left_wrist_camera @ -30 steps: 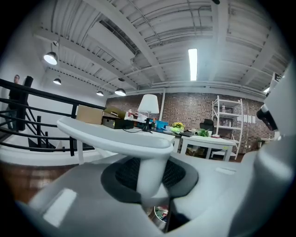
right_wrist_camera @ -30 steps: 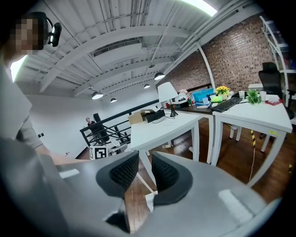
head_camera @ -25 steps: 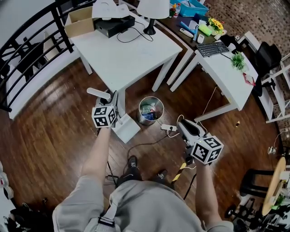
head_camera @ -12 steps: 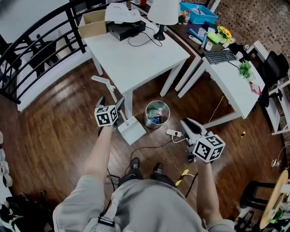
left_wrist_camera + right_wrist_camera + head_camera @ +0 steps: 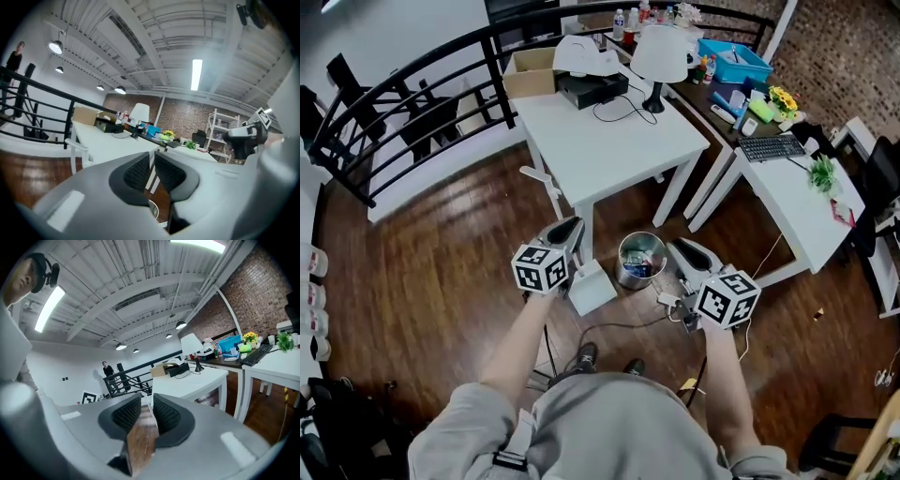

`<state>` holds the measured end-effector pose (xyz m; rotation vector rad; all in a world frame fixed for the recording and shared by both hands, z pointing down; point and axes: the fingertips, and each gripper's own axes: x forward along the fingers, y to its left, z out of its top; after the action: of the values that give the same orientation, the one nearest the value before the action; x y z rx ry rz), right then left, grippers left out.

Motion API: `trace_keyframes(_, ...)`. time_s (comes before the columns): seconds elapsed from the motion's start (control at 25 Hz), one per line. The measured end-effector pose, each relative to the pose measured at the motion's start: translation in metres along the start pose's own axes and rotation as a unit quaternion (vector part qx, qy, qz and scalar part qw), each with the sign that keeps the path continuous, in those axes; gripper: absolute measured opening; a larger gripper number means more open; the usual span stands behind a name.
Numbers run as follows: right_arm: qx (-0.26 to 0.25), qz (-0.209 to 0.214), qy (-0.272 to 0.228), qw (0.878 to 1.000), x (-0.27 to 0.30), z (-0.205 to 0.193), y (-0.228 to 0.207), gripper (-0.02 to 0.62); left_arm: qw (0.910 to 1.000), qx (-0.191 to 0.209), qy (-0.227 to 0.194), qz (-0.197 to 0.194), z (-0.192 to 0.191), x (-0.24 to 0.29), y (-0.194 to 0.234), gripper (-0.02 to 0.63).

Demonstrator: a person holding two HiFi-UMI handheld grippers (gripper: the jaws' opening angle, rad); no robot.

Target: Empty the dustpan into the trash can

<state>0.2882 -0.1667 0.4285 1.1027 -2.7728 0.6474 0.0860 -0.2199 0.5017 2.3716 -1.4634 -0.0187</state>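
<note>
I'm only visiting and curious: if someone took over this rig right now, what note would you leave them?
Left hand-held gripper: jaws have just been closing, almost together, nothing between them.
Right hand-held gripper: shut on a brown wooden piece.
Dustpan: on the floor beside the trash can, in neither gripper.
Done: cannot tell whether it was emptied.
Left: check it; tip it into the can if needed.

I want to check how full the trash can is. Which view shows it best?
The head view: it looks down into the open trash can on the floor beside the white table, so its contents show. The left gripper view catches only a sliver of what may be its rim. The right gripper view doesn't show it.
</note>
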Motion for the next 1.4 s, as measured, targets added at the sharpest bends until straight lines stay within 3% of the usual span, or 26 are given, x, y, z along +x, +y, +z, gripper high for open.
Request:
trace_keyframes(0.08, -0.006, 0.011, -0.009, 1.0, -0.004, 0.006, 0.004, 0.077, 0.9987, 0.021, -0.012, -0.045, 0.021, -0.002, -0.04, 0.006)
trace_keyframes(0.24, -0.026, 0.022, -0.039, 0.999, -0.014, 0.025, 0.009, 0.053, 0.9889, 0.045, -0.021, -0.14, 0.053, -0.001, -0.12, 0.006)
trace_keyframes(0.32, -0.043, 0.023, -0.055, 0.997, -0.022, 0.037, 0.013, 0.002, 0.9827, 0.058, -0.034, -0.173, 0.069, -0.003, -0.155, 0.006)
trace_keyframes(0.44, -0.07, 0.022, -0.075, 0.994, -0.035, 0.053, 0.019, 0.002, 0.9748, 0.076, -0.045, -0.205, 0.082, -0.004, -0.193, 0.006)
trace_keyframes(0.76, -0.108, 0.001, -0.088, 0.99, -0.055, 0.066, 0.021, 0.002, 0.966, 0.084, -0.029, -0.243, 0.079, -0.003, -0.238, 0.006)
trace_keyframes(1.4, -0.107, -0.036, -0.088, 0.99, -0.077, 0.06, 0.01, 0.002, 0.9614, 0.083, -0.02, -0.261, 0.072, 0.003, -0.254, 0.006)
